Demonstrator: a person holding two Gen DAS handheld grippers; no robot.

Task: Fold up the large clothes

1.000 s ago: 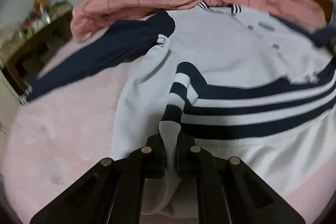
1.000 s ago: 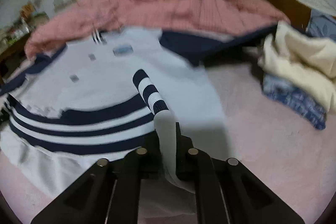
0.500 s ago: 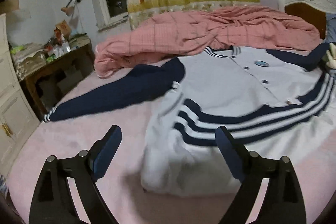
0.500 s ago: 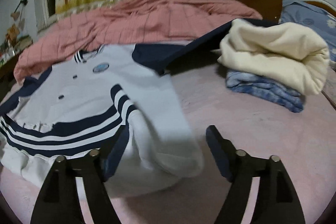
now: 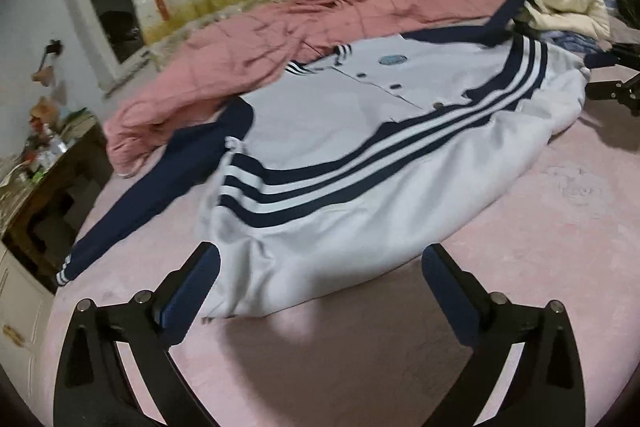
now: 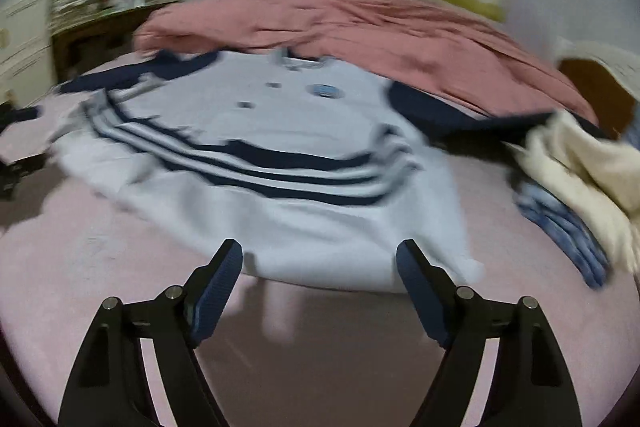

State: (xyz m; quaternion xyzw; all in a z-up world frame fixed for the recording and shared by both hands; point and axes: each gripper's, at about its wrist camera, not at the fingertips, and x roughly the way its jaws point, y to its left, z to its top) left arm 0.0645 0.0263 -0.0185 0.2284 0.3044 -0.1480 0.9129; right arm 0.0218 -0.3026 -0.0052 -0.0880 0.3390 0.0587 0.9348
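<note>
Jacket [image 5: 360,131] lying front-up on the pink bed [image 5: 540,247], its lower part already doubled up so that the folded edge is facing both cameras and the navy stripe band is running across the body. Its long axis is now lying side to side, collar at 12 o'clock against the pink quilt [image 5: 320,27].

Left gripper [image 5: 320,279]: jaws opening, standing wide, nothing between the pads; the folded edge is lying just beyond the fingertips at 12 o'clock. The left sleeve [image 5: 160,179] is stretching away from the shoulder toward 9 o'clock, cuff well out on the bed, unfolded.

Right gripper [image 6: 320,279]: jaws standing apart and empty, the folded edge just ahead at 12 o'clock. The right sleeve [image 6: 460,111] is running toward 2 o'clock, its end reaching the pile of folded clothes [image 6: 580,179]; whether it is touching or going under the pile cannot be told through the blur.

Judgement: each sleeve is lying on the outer side of its own gripper, so the left gripper is the nearer for the sleeve at 9 o'clock and the right for the one at 2 o'clock. Folding the sleeves inward across the body is probably the coming step.
</note>
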